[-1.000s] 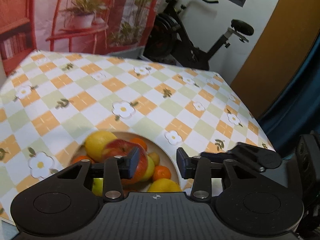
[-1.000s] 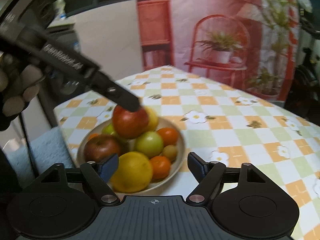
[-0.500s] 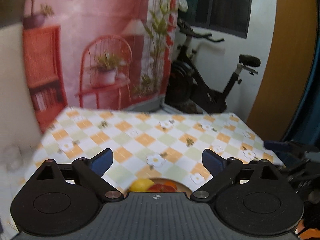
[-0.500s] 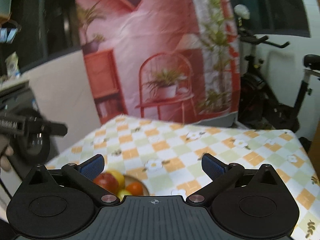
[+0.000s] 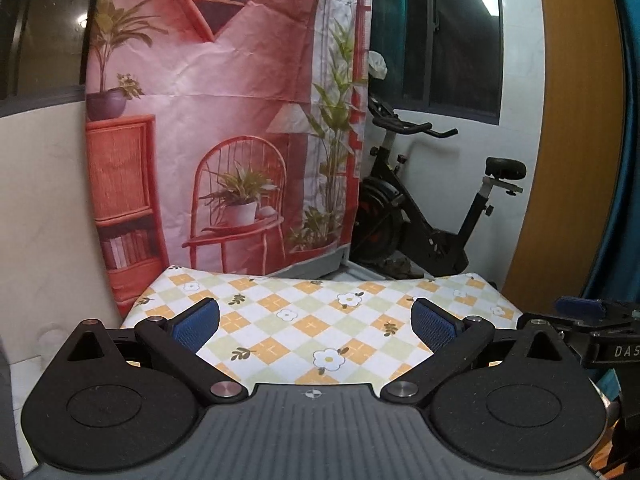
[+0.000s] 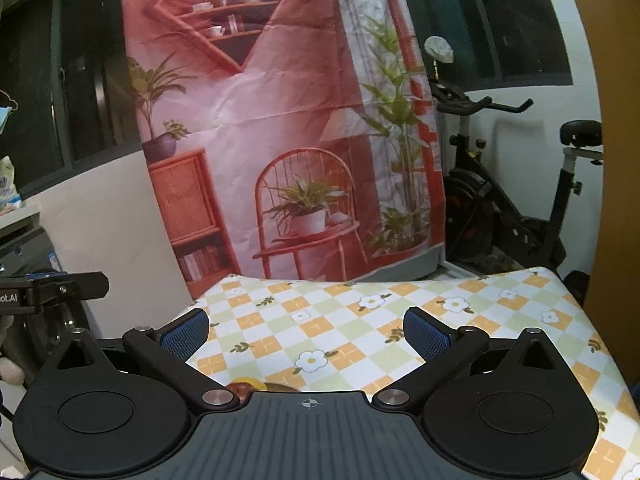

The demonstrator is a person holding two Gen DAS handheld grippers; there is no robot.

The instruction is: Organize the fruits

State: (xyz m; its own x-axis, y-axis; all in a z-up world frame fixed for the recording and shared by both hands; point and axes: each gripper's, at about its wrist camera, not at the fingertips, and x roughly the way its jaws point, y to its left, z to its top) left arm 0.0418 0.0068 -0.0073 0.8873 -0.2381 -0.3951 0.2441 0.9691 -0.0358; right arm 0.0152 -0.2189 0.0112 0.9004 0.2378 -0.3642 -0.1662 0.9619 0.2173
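Observation:
My left gripper [image 5: 316, 320] hangs high over the checked flower tablecloth [image 5: 304, 304], its jaws still opening wide, with nothing between the blue pads [image 5: 197, 324]. My right gripper [image 6: 306, 328] is open and empty above the same cloth [image 6: 360, 320]. Just over its body a sliver of fruit [image 6: 248, 385] peeks out, yellow and red; the bowl and the other fruit are hidden below it. In the left wrist view no fruit shows. The right gripper's fingertip [image 5: 580, 306] pokes in at the right edge there, and the left gripper's finger [image 6: 60, 286] shows at the left edge of the right wrist view.
A printed red backdrop [image 5: 224, 120] hangs behind the table's far edge. An exercise bike [image 5: 432, 216] stands at the back right by a white wall and window. An orange panel [image 5: 576, 120] and blue curtain line the right side.
Both grippers have risen and tipped up away from the fruit bowl. The left jaws let go of the red apple and spread wide; the right jaws widened too. The bowl has dropped almost out of view.

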